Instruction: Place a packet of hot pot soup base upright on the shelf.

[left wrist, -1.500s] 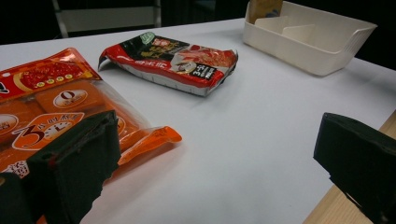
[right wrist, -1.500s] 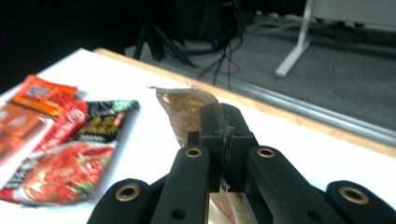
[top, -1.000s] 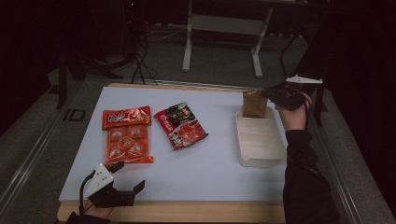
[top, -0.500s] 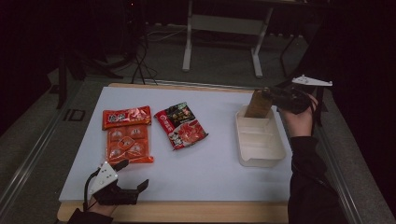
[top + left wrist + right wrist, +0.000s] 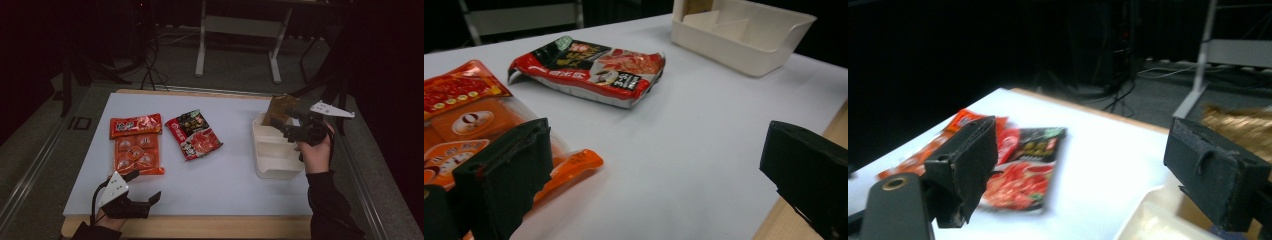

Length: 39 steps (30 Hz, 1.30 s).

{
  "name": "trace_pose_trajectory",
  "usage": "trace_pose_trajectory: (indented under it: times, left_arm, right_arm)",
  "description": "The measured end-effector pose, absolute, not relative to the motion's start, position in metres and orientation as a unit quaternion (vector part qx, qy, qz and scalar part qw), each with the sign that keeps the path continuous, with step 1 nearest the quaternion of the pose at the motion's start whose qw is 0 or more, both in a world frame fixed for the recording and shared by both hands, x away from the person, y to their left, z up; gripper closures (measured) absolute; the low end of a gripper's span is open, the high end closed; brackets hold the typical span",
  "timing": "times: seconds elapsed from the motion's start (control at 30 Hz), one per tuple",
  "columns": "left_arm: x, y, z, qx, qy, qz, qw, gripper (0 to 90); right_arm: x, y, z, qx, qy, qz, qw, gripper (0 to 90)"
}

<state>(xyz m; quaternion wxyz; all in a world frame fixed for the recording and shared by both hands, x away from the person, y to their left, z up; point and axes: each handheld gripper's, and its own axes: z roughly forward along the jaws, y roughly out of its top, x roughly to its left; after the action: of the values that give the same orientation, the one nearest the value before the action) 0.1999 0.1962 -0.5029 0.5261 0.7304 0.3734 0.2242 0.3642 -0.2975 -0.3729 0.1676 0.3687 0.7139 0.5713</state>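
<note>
A brown snack packet [image 5: 279, 107] leans upright in the far end of the white divided tray [image 5: 274, 172] at the table's right. Just in front of it, my right gripper [image 5: 286, 121] hovers over the tray. In the right gripper view its jaws stand wide open [image 5: 1083, 165] with nothing between them, and the brown packet [image 5: 1243, 125] shows behind the right jaw. My left gripper [image 5: 144, 186] rests open near the front left edge, beside an orange multi-pack [image 5: 136, 145]. A red and black packet [image 5: 194, 134] lies mid-table.
The white table top [image 5: 230, 185] has a wooden front edge. Dark floor, cables and a metal stand [image 5: 237, 25] lie beyond the far edge. In the left gripper view the orange pack [image 5: 469, 125] lies by the left jaw, with the tray [image 5: 744, 50] far off.
My right gripper has drawn back toward the near side, away from the brown packet, which now leans in the tray's far end. The left gripper has barely moved.
</note>
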Motion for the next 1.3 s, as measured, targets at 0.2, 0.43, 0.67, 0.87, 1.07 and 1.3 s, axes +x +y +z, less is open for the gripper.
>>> trace_pose_trajectory:
  times: [0.2,0.43,0.67,0.87,1.07,1.3]
  left_arm:
    - [0.209,0.189,-0.496,0.737,0.365,0.230,0.520,0.8]
    - [0.223,0.178,-0.483,0.742,0.359,0.188,0.534,0.8]
    - [0.242,0.164,-0.469,0.758,0.346,0.143,0.533,0.8]
    - [0.257,0.149,-0.463,0.777,0.324,0.124,0.525,3.9]
    - [0.276,0.132,-0.462,0.784,0.318,0.111,0.521,22.5]
    - [0.298,0.113,-0.462,0.796,0.312,0.111,0.506,51.6]
  right_arm:
    - [0.334,-0.285,-0.382,0.339,0.733,0.570,0.153,14.2]
    - [0.305,-0.280,-0.387,0.322,0.737,0.581,0.128,14.4]
    - [0.280,-0.284,-0.391,0.319,0.740,0.579,0.121,14.7]
    - [0.266,-0.292,-0.396,0.325,0.738,0.580,0.118,14.9]
    - [0.257,-0.298,-0.400,0.328,0.731,0.588,0.111,15.2]
    - [0.251,-0.297,-0.402,0.326,0.733,0.586,0.116,15.2]
